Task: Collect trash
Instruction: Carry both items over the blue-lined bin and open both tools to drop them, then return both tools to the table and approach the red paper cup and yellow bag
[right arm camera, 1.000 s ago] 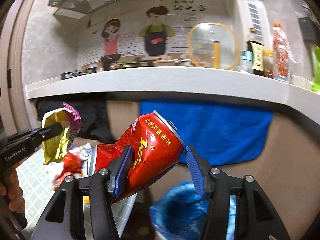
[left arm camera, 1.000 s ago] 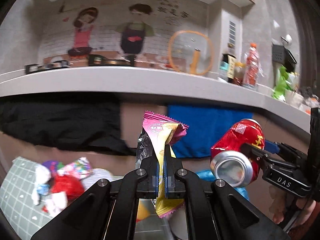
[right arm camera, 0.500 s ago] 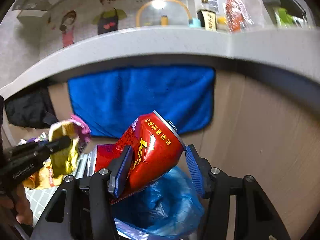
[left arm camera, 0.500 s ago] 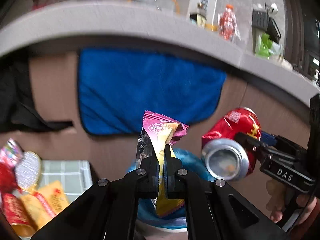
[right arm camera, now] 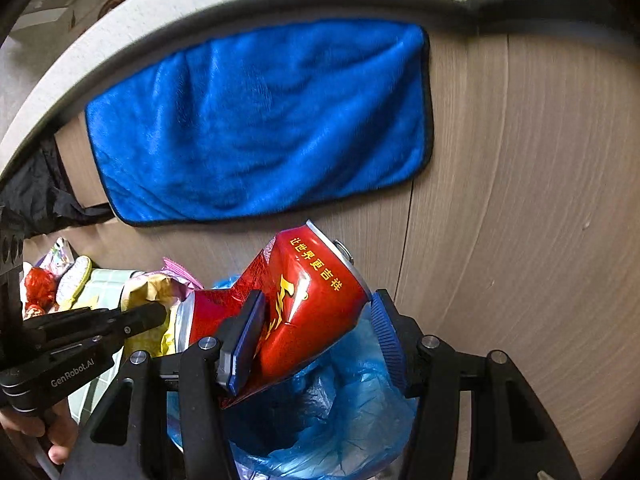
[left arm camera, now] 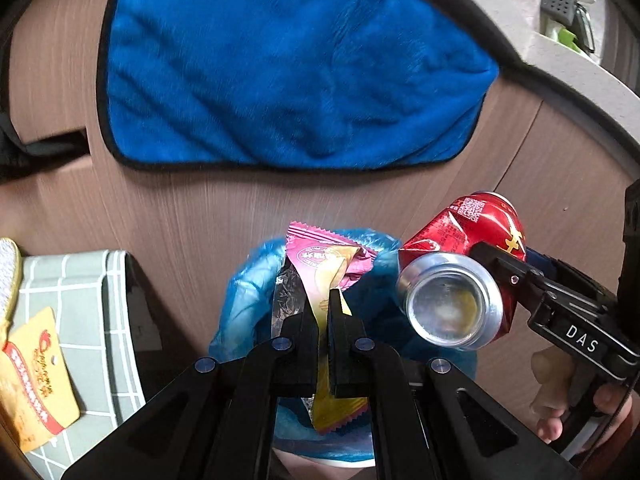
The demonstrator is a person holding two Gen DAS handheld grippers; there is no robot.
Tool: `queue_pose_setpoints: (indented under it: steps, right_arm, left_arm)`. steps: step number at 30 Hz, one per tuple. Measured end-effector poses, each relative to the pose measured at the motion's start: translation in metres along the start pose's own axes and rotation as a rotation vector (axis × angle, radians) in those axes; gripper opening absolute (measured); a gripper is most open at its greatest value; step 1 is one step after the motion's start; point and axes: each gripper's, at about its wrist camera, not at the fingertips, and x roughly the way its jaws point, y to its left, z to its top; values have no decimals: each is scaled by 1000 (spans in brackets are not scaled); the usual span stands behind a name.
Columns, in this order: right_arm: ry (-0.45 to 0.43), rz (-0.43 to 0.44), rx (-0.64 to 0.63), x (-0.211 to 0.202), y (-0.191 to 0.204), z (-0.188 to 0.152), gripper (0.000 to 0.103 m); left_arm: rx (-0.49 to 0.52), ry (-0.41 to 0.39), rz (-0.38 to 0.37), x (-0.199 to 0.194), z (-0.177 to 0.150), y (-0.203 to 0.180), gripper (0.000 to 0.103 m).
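The left gripper (left arm camera: 323, 312) pinches a snack wrapper (left arm camera: 326, 268) and the right gripper (right arm camera: 316, 340) clamps a crushed red can (right arm camera: 296, 300), both poised over the blue-lined bin (right arm camera: 340, 412) below a hanging blue towel (right arm camera: 260, 120). Neither piece is dropped yet. More wrappers (left arm camera: 32, 364) wait on the desk (left arm camera: 100, 320) beside the bin, so collection looks only partly done.

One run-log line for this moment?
left gripper: shut on snack wrapper | right gripper: shut on crushed red can | both above blue-lined bin | nothing released
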Motion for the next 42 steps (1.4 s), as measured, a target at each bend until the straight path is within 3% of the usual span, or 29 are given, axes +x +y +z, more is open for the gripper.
queue_pose_setpoints:
  steps: [6, 7, 8, 10, 14, 23, 29, 32, 38, 42]
  right_arm:
    - [24, 7, 6, 12, 0, -5, 52]
    - [23, 19, 12, 13, -1, -6, 52]
    - [25, 28, 19, 14, 0, -6, 53]
    - [26, 56, 41, 13, -3, -7, 59]
    - [11, 53, 61, 4, -5, -6, 60]
    - [-63, 28, 12, -47, 15, -2, 60]
    - [-76, 88, -76, -59, 70, -2, 60]
    - [-69, 169, -135, -56, 109, -1, 64]
    - [17, 355, -221, -30, 193, -6, 66]
    - [104, 413, -275, -2, 242, -23, 66]
  left_arm:
    - [-74, 46, -35, 11, 0, 14, 6]
    - [-105, 48, -69, 13, 1, 18, 11]
    - [-119, 48, -75, 12, 1, 21, 23]
    - [-135, 22, -68, 5, 1, 25, 37]
    - [-129, -60, 3, -22, 6, 31, 38]
    - [-118, -116, 139, -111, -7, 63, 38]
    - [-106, -248, 323, -193, -43, 115, 38]
    - [-128, -286, 423, -231, -62, 148, 38]
    - [-216, -257, 472, -264, -97, 204, 38]
    - [-261, -254, 479, -275, -121, 223, 38]
